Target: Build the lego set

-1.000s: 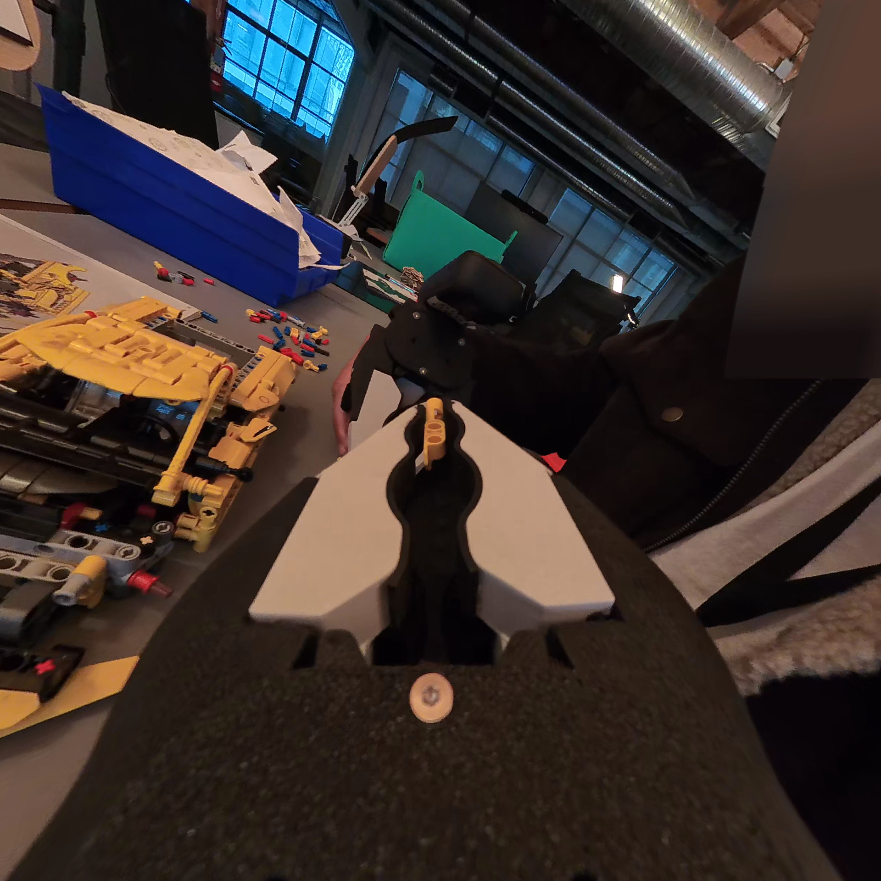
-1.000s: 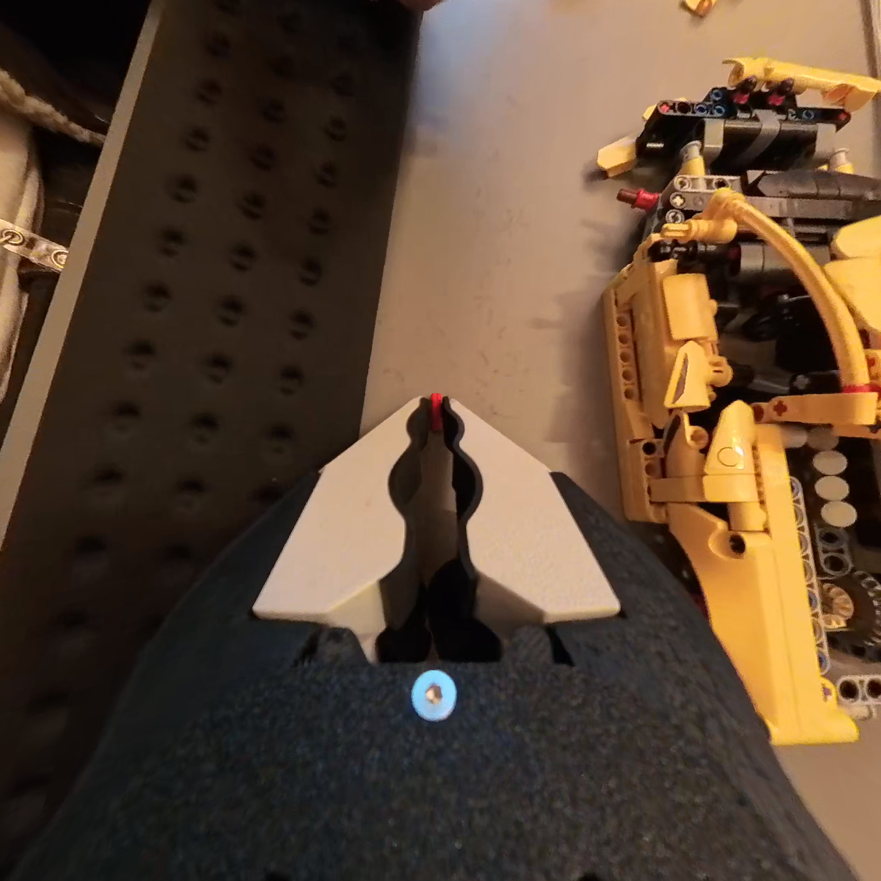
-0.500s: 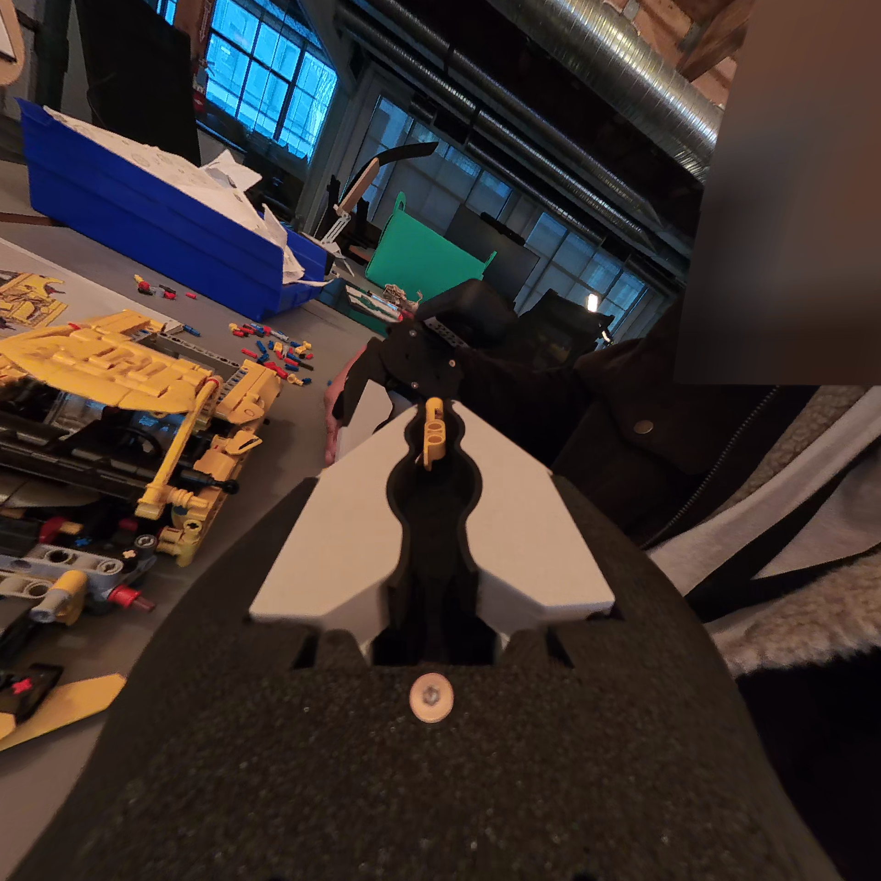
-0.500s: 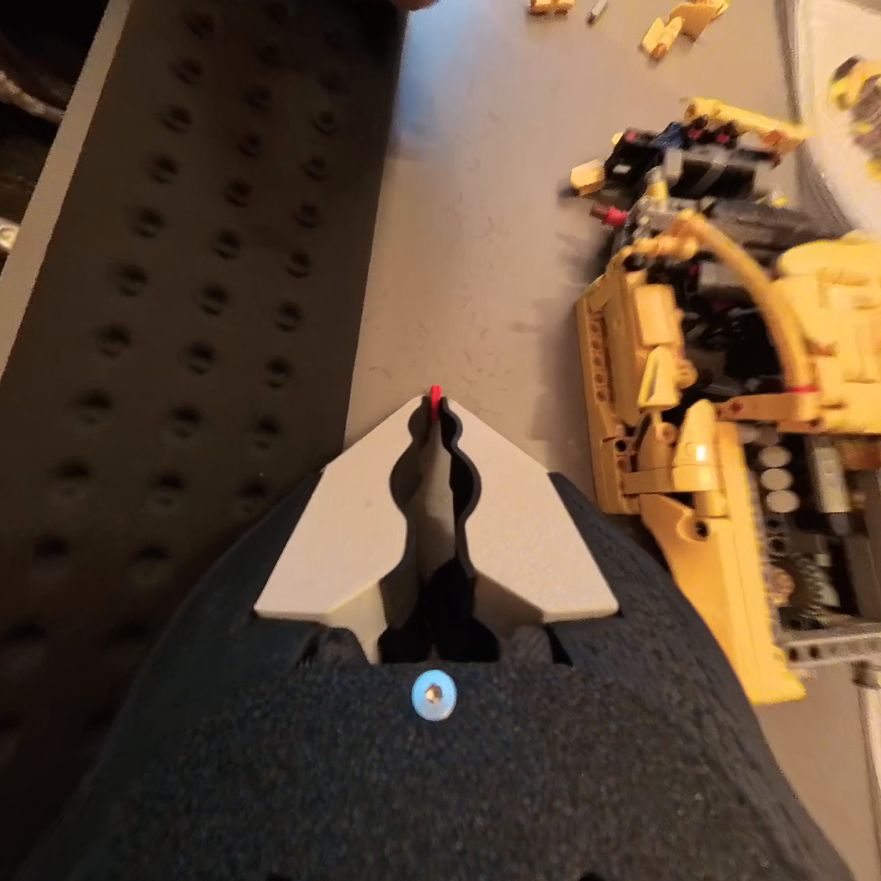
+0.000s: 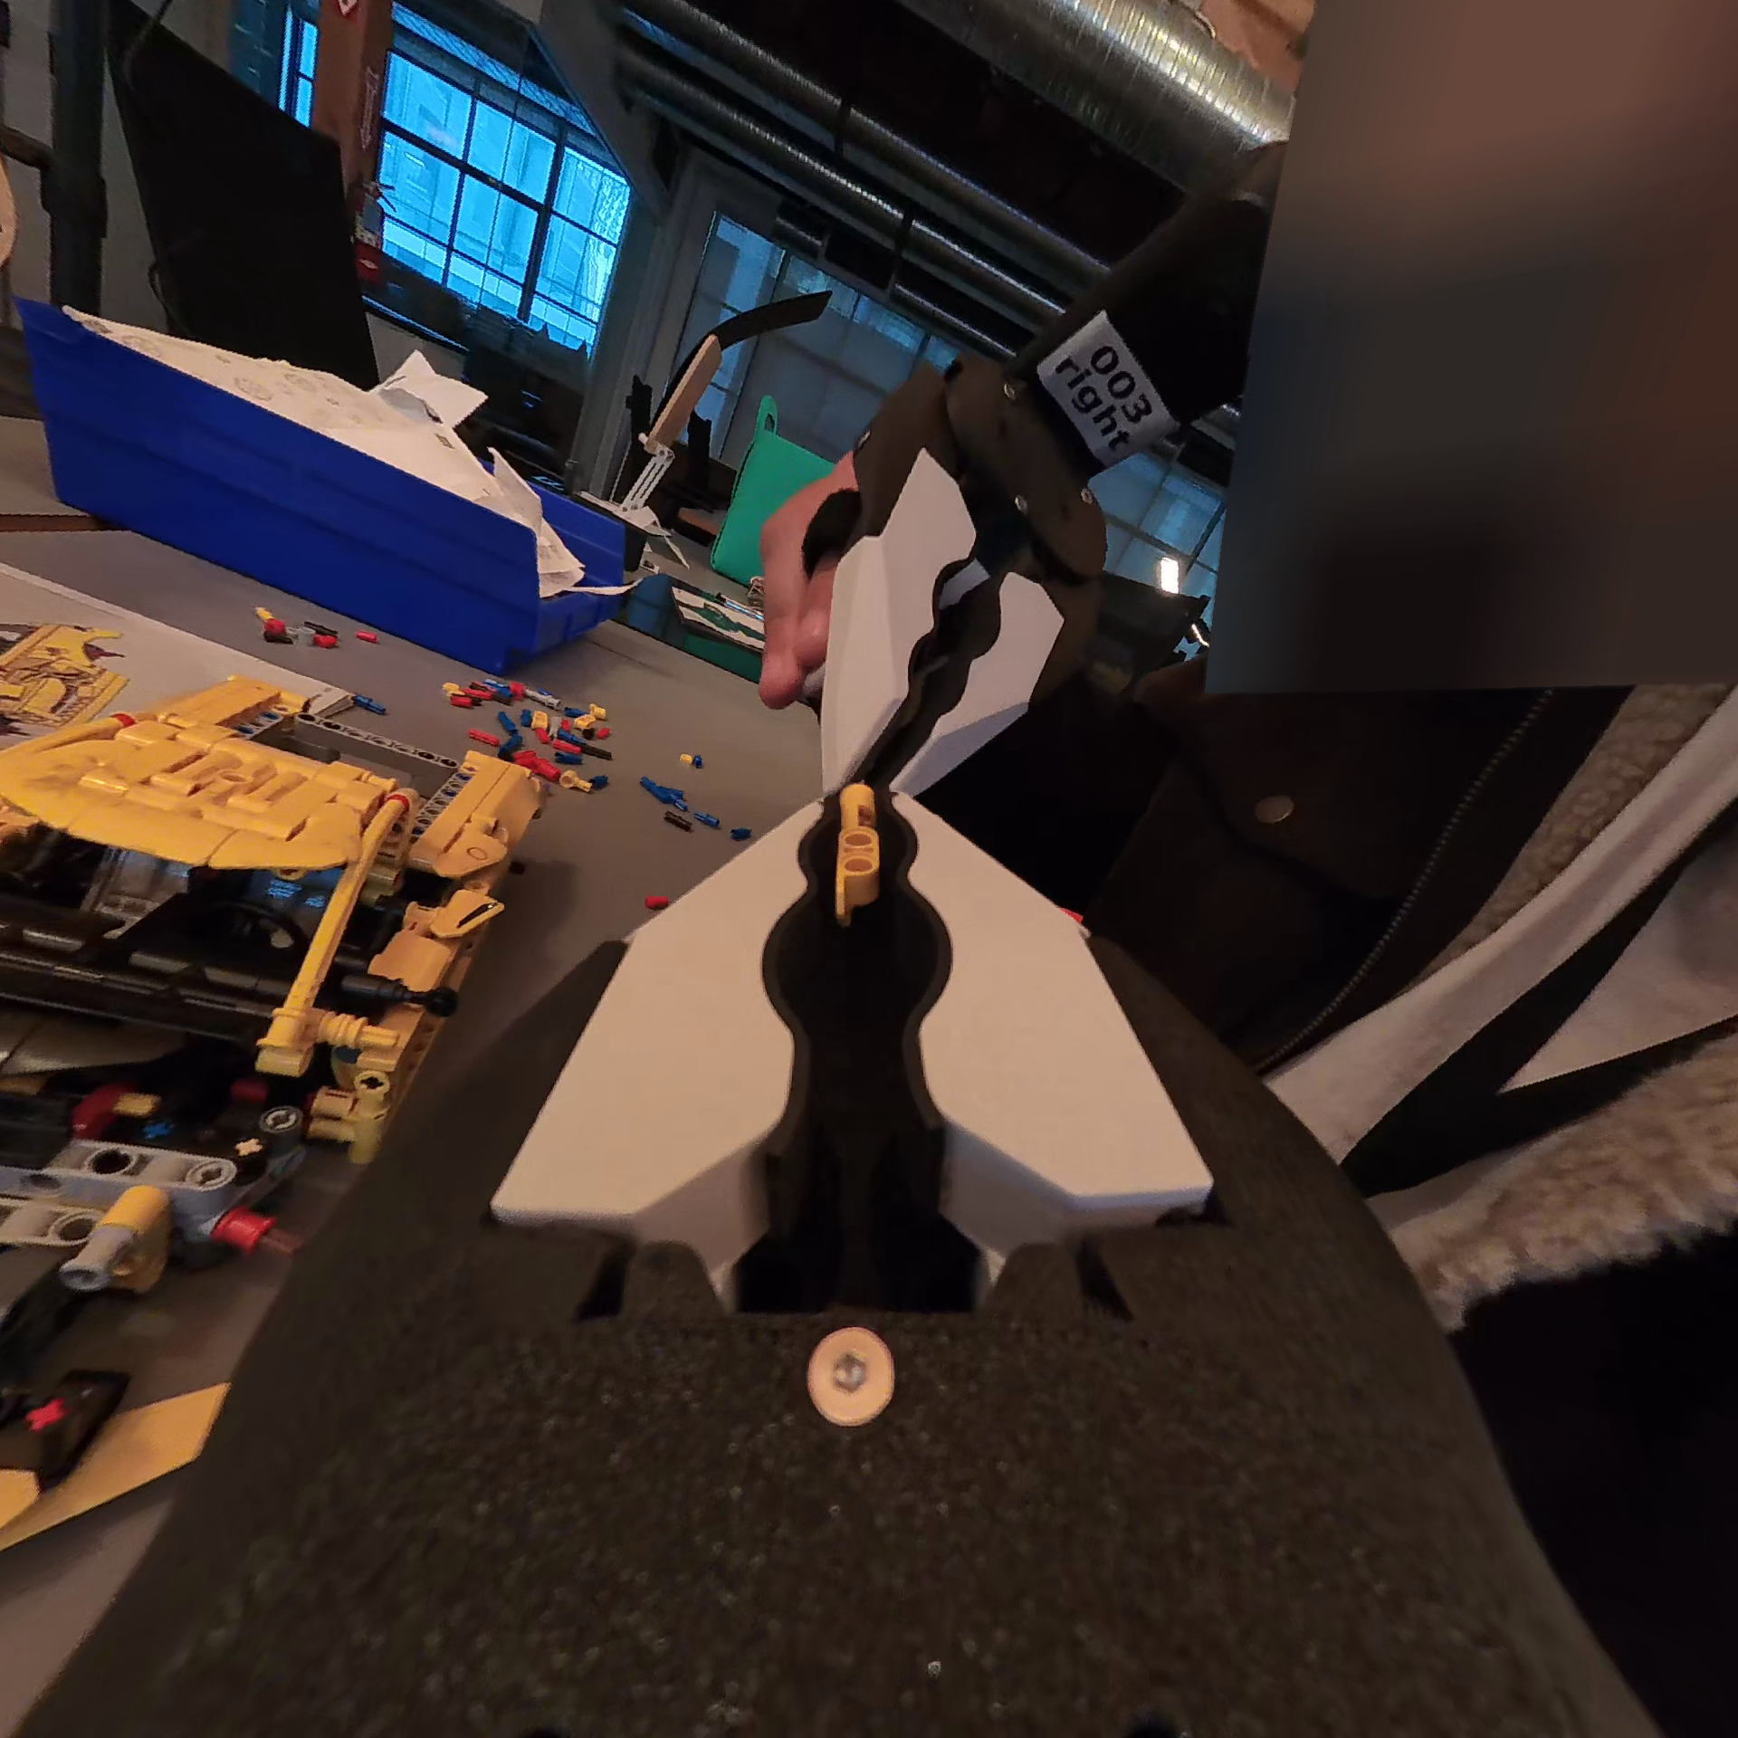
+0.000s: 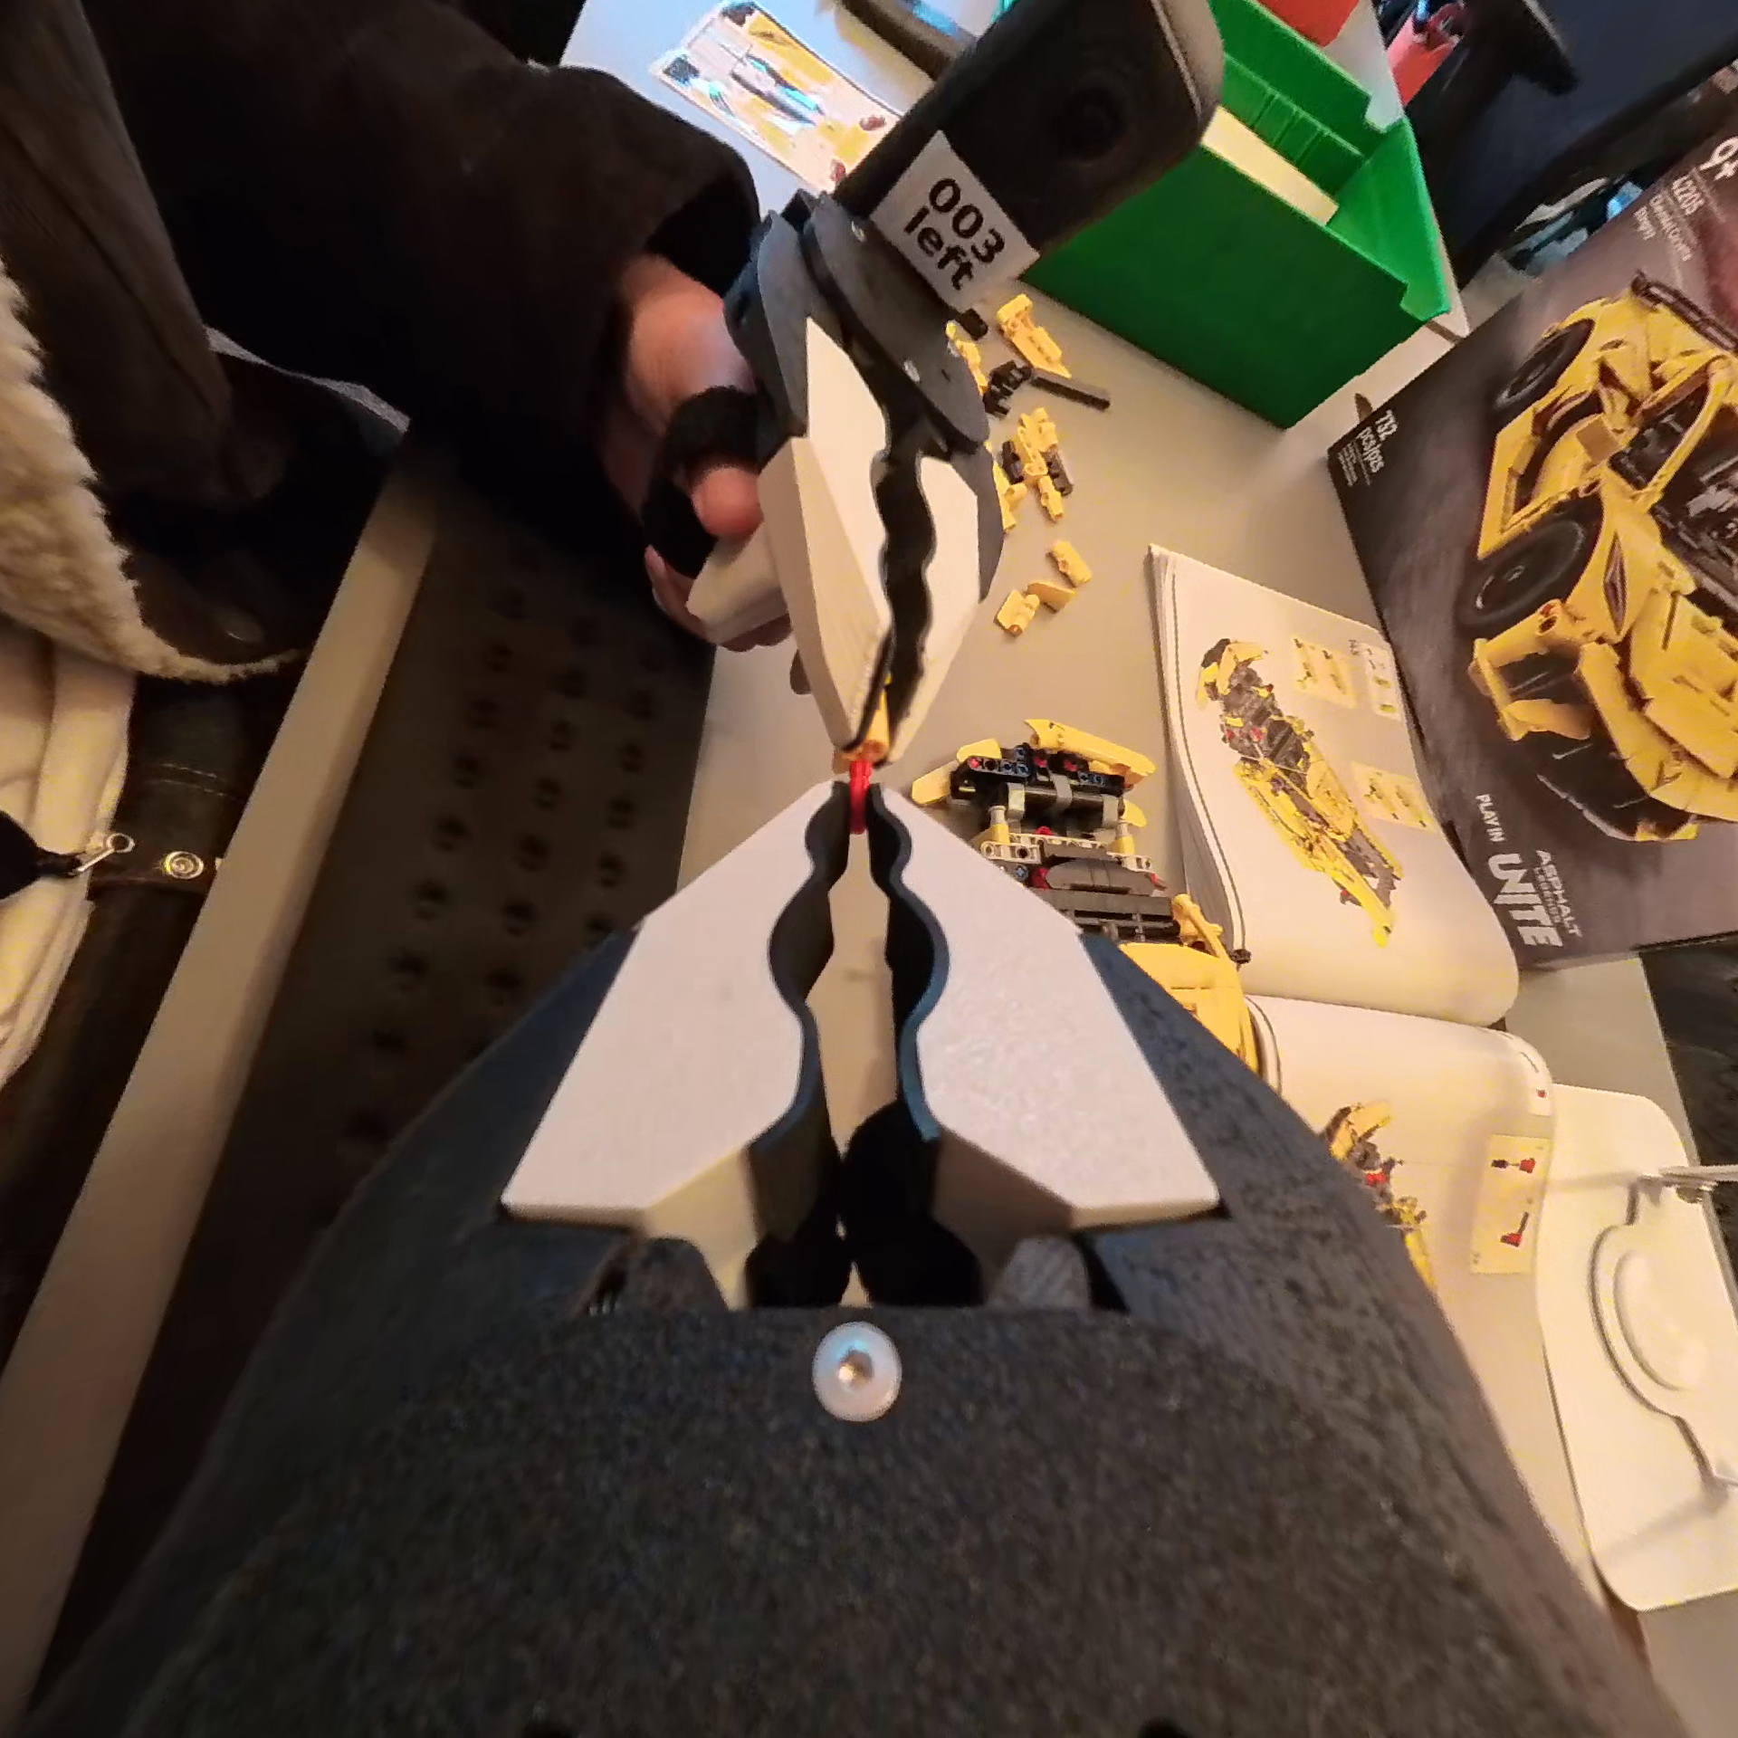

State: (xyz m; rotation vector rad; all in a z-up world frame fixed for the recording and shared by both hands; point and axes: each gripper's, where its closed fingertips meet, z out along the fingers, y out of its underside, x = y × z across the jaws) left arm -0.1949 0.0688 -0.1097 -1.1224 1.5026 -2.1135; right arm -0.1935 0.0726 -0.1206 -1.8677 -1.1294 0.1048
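I lifted my right gripper (image 6: pixel 858 816) up from the table to meet my left gripper (image 5: pixel 854 828) | right pinches a red pin (image 6: pixel 858 807) | left pinches a yellow piece (image 5: pixel 856 851) | tips touching | yellow car (image 5: pixel 254 846) lies farther off.

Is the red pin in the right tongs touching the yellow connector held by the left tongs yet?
Touching, as far as shows. In the right wrist view the red pin runs straight up to the yellow connector with no gap visible. Whether it has entered a hole cannot be told.
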